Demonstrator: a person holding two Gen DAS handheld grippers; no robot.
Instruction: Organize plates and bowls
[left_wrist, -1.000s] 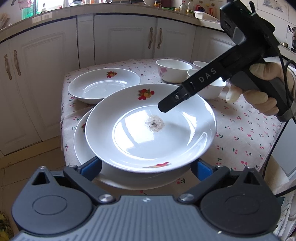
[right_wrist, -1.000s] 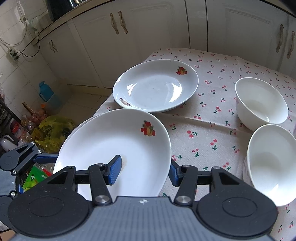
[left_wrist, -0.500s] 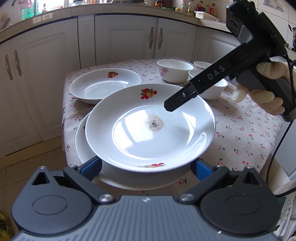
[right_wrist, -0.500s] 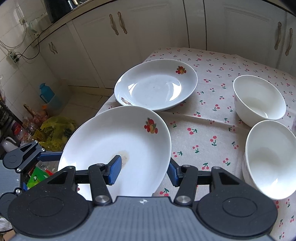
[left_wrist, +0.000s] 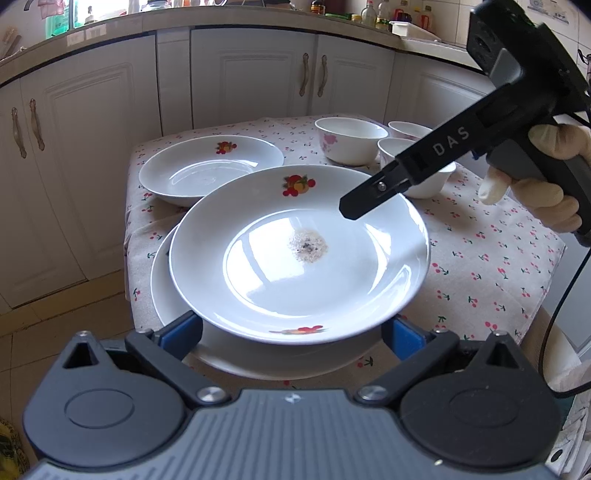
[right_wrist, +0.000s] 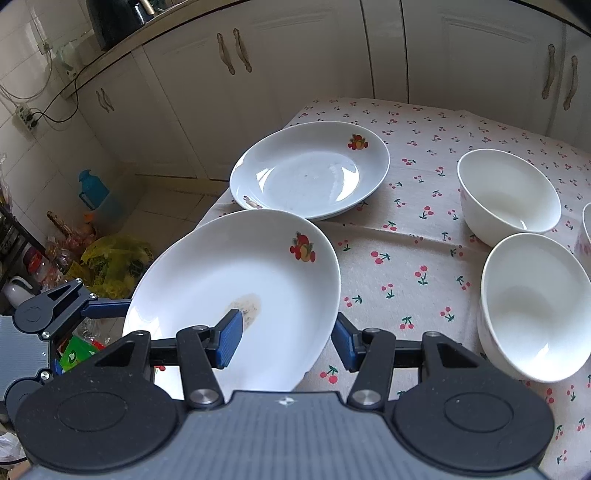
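Observation:
A white fruit-print plate (left_wrist: 295, 266) with a brown stain in its middle hangs tilted over another plate (left_wrist: 162, 291) lying at the table's near corner. My right gripper (right_wrist: 288, 339) is shut on its right rim, one blue pad (right_wrist: 231, 338) inside the dish and the other outside the rim. In the left wrist view its black finger (left_wrist: 369, 192) reaches over the plate. My left gripper (left_wrist: 291, 332) stands open, its pads wide apart beneath the plate's near rim. A third plate (left_wrist: 210, 166) and three white bowls (right_wrist: 509, 192) sit farther back.
The cherry-print tablecloth (left_wrist: 480, 266) covers a small table ringed by white cabinets (left_wrist: 258, 74). A gloved hand (left_wrist: 546, 199) holds the right gripper, with a cable trailing. Bags and a blue jug (right_wrist: 92, 188) lie on the floor left of the table.
The right gripper has drawn slightly back toward the plate's rim, so more of the stain shows past its pad. The plate and left gripper have hardly moved.

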